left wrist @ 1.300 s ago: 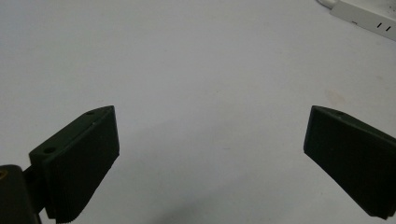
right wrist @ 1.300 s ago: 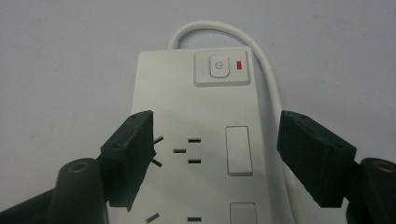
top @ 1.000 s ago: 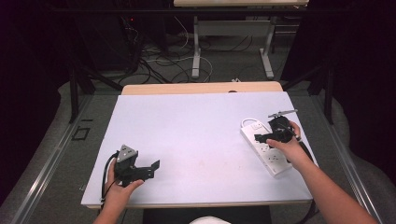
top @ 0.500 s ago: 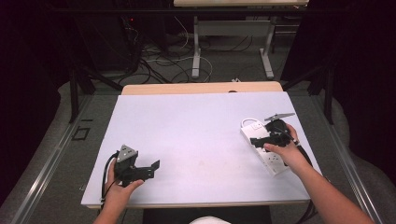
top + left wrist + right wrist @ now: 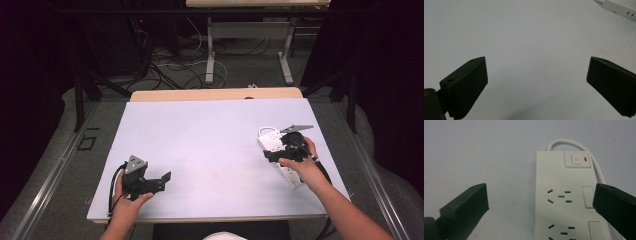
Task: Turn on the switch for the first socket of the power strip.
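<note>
White power strip at the right side of the table

The power strip lies flat on the pale table, close to the right edge and about midway between the far and near edges, its long axis slanting from far-left to near-right. In the right gripper view the power strip shows a square switch with a small red mark at its far end, rows of sockets below it, and blank rectangular buttons along one side. A white cord loops out from the switch end and runs back beside the body.
</note>
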